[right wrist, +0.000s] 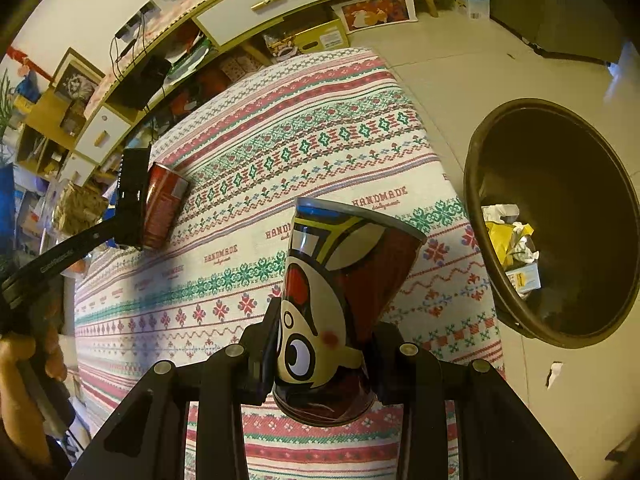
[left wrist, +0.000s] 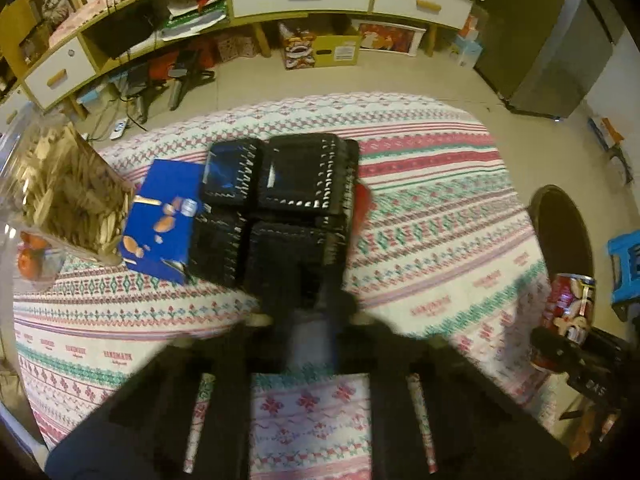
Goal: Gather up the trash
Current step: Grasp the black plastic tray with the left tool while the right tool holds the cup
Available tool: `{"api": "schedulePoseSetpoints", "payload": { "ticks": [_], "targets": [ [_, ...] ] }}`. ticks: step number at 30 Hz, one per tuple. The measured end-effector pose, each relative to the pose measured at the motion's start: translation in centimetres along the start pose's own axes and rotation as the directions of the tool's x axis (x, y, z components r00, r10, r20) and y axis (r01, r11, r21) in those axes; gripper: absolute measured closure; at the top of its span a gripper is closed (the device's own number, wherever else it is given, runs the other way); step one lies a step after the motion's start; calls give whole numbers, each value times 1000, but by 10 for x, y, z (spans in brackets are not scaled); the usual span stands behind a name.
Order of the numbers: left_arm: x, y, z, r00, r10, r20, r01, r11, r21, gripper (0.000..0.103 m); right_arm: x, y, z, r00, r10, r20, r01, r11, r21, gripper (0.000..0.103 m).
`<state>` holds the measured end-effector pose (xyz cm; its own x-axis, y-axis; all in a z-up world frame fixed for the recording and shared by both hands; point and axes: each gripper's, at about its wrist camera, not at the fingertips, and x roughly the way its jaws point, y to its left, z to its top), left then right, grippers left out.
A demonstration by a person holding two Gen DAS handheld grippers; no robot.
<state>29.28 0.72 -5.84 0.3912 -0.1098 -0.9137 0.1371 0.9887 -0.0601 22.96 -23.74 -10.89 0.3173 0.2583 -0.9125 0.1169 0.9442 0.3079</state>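
The right gripper [right wrist: 324, 344] is clamped on a can [right wrist: 340, 292] above the tablecloth [right wrist: 248, 160], beside the bin [right wrist: 556, 220]. The left gripper [right wrist: 136, 200] touches a second can [right wrist: 164, 204] lying on the cloth; whether it grips it, I cannot tell. Two cans, one bin.

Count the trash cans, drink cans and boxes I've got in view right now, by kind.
Drink cans: 2 (cartoon can held in the jaws of the right gripper; red can farther back)
Trash bins: 1 (dark bin beside the table, litter inside)
Boxes: 1 (blue box)
Total: 4
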Motion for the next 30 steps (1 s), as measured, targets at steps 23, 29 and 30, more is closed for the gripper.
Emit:
{"api": "schedulePoseSetpoints", "payload": {
  "ticks": [23, 29, 30],
  "targets": [
    [8, 94, -26, 961, -262, 84, 273, 864, -423, 27, 1, -9, -2, 1000, 0, -10, 0, 1000, 27, 66],
    [15, 109, -38, 941, -271, 203, 338, 733, -590, 40, 6, -6, -1, 1000, -11, -16, 11, 1000, 13, 66],
    [16, 109, -38, 940, -266, 216, 342, 725, -598, 41, 7, -6, -1, 1000, -13, -17, 13, 1000, 12, 66]
  ]
}}
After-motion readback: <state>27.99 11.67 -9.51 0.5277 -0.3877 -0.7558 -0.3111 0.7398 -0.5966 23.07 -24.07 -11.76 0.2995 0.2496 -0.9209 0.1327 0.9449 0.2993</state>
